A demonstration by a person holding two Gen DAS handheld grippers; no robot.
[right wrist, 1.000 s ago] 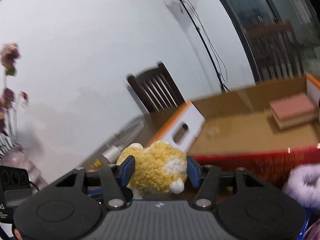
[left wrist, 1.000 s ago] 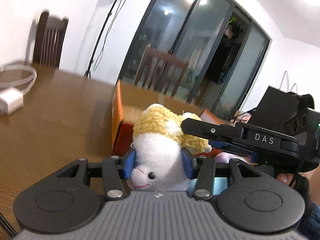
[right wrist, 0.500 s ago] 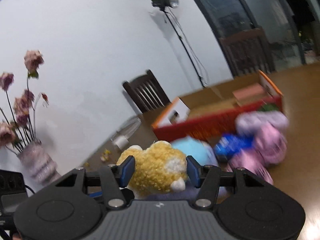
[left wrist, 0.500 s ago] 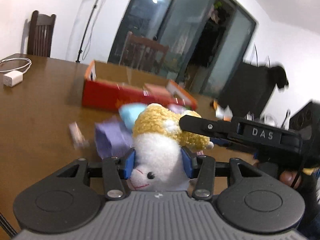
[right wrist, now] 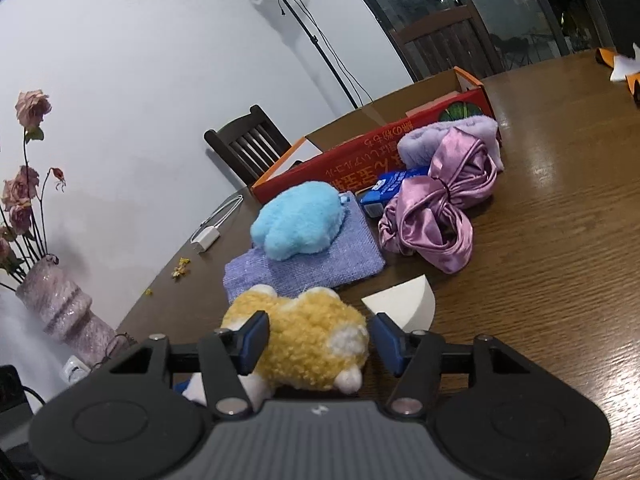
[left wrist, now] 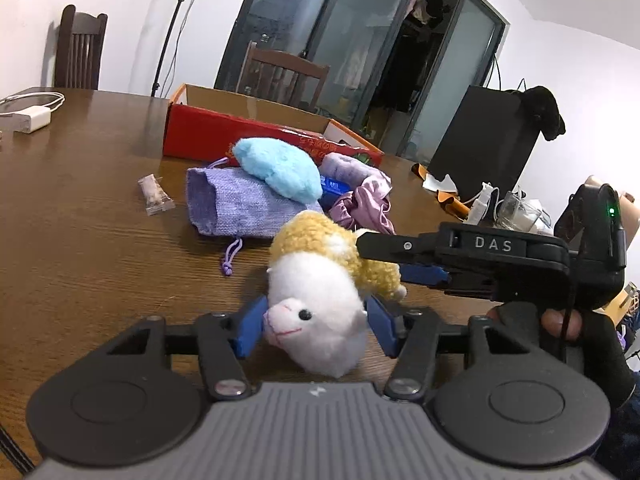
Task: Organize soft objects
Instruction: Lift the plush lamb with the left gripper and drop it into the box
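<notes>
A plush sheep (left wrist: 316, 296) with a white head and yellow fleece lies on the brown table, in front of a pile of soft things. My left gripper (left wrist: 316, 330) has the head between its blue pads. Its jaws are opening and the pads stand beside the head without squeezing it. My right gripper (right wrist: 320, 342) straddles the sheep (right wrist: 304, 336) at its fleecy body. Those jaws are opening too, with a slit showing at the right pad. One right finger (left wrist: 400, 246) lies over the sheep's back. The red cardboard box (left wrist: 248, 136) stands open behind the pile.
The pile holds a light-blue plush (right wrist: 300, 220) on a purple pouch (right wrist: 320, 264), a pink satin scrunchie (right wrist: 436, 216), a fuzzy lavender piece (right wrist: 452, 136) and a blue packet (right wrist: 388, 188). A white wedge (right wrist: 404, 304) lies near the sheep. A snack packet (left wrist: 156, 200), charger (left wrist: 28, 120) and vase (right wrist: 60, 308) stand around.
Both grippers brought the sheep back from the red box and down to the table in front of the pile. The jaws have widened slightly and the head has slid forward between the left pads.
</notes>
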